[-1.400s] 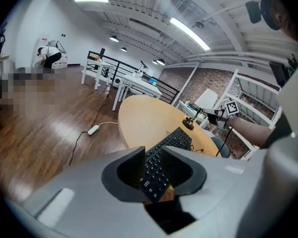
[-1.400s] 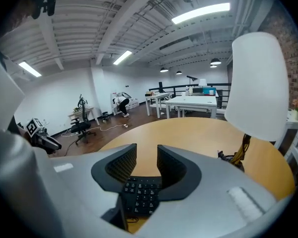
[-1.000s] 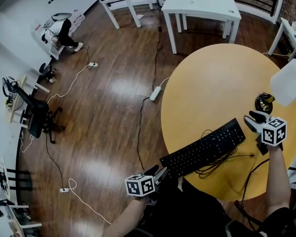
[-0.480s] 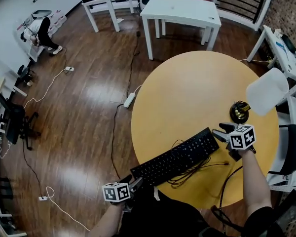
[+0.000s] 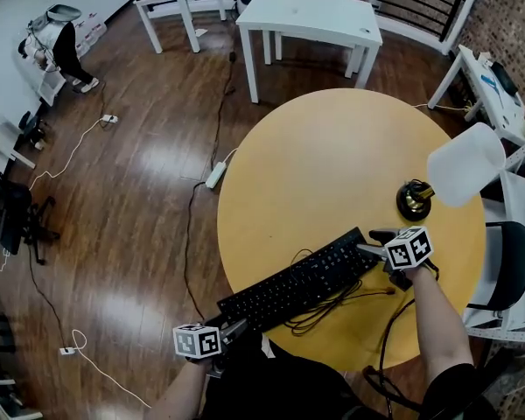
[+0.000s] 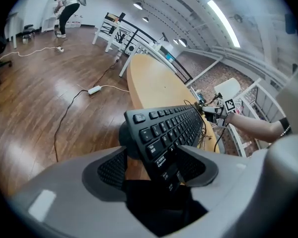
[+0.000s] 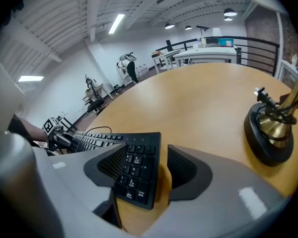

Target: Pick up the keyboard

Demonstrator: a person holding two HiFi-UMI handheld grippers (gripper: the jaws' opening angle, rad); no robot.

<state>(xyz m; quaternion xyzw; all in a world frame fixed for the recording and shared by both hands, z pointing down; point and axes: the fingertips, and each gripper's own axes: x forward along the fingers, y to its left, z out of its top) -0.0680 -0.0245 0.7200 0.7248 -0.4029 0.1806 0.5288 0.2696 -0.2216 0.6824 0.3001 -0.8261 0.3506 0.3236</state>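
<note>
A black keyboard [image 5: 302, 280] lies slantwise on the round yellow table [image 5: 332, 164], near its front edge. My left gripper [image 5: 236, 326] is at the keyboard's near-left end, which overhangs the table edge. In the left gripper view that keyboard [image 6: 171, 128] end sits between the jaws of the left gripper [image 6: 156, 155], which are opening, with a gap beside the left pad. My right gripper [image 5: 374, 241] is at the far-right end. There the number-pad end of the keyboard [image 7: 134, 167] lies between the opening jaws of the right gripper [image 7: 146, 155], with bare table showing by the right pad.
A brass lamp base [image 5: 414, 201] with a white shade [image 5: 465, 164] stands just right of my right gripper. The keyboard's cable [image 5: 332, 309] loops in front of it. A white table [image 5: 311, 11] stands behind, a chair [image 5: 507, 261] at the right, and a power strip [image 5: 214, 175] on the floor.
Both grippers have sunk toward the keyboard's ends and their jaws have spread wider. The right one has moved left from beside the lamp to the keyboard's end.
</note>
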